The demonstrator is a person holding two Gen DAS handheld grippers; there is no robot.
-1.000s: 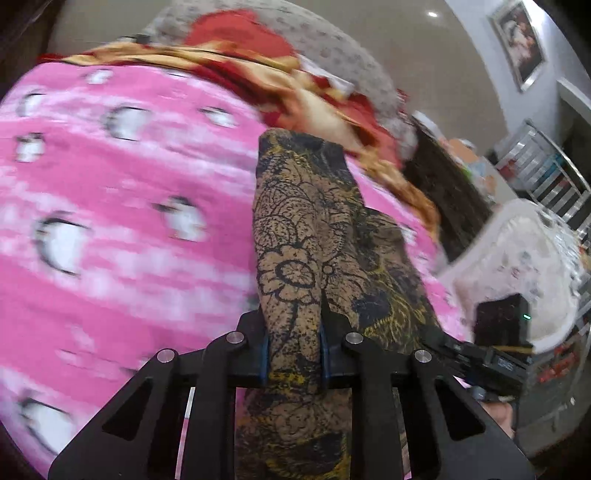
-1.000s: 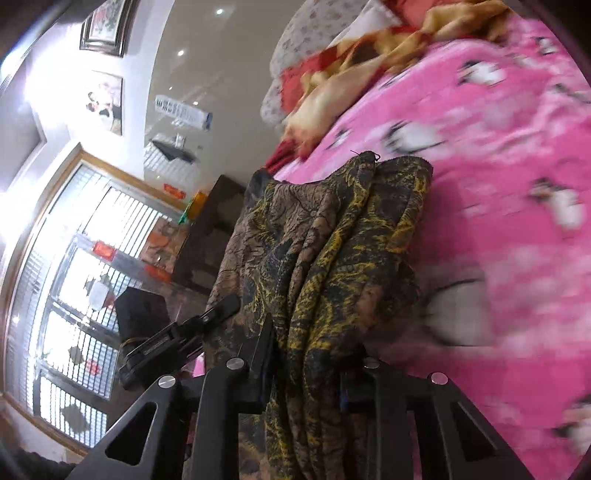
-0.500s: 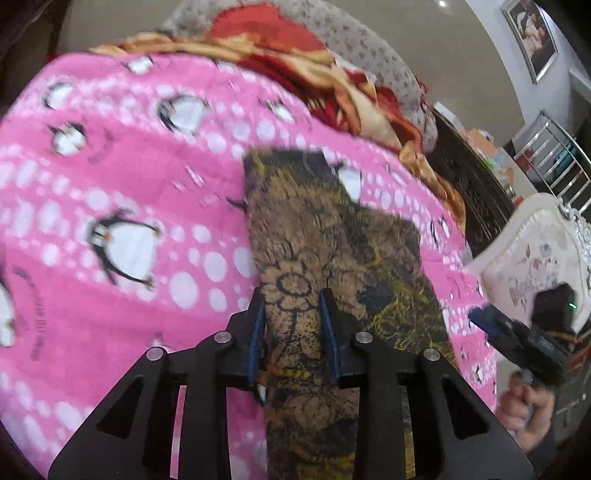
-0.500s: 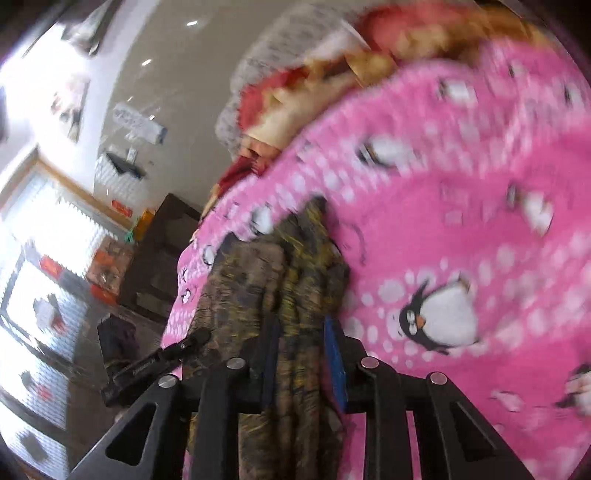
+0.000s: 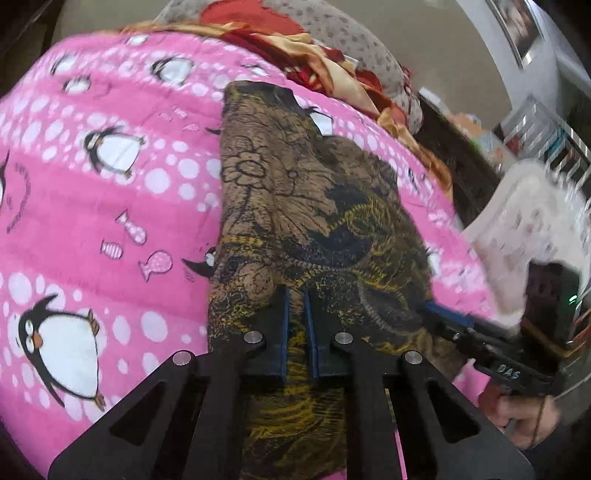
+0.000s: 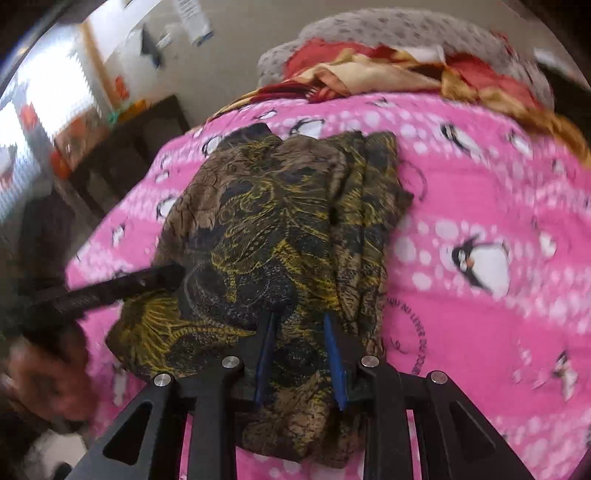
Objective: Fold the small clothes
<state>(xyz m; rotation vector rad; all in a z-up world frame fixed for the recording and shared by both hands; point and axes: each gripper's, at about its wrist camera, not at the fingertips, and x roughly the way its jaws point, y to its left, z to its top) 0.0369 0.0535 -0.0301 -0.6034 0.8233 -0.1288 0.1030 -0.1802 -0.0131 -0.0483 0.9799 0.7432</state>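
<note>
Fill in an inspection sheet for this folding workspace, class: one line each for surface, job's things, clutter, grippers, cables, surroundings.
Surface: pink penguin blanket covering a bed.
Job's things: one brown-and-yellow patterned garment lying bunched on the blanket, reaching under both grippers.
Clutter: red-and-gold cloth heaped at the far edge, grey spotted pillow behind it.
Grippers: left gripper with jaws nearly together over the garment, grip on cloth cannot be told; right gripper with jaws apart, cloth lying between them.
Cables: nothing seen.
Surroundings: dark cabinet beside the bed, bright window beyond it, framed picture on the wall.
</note>
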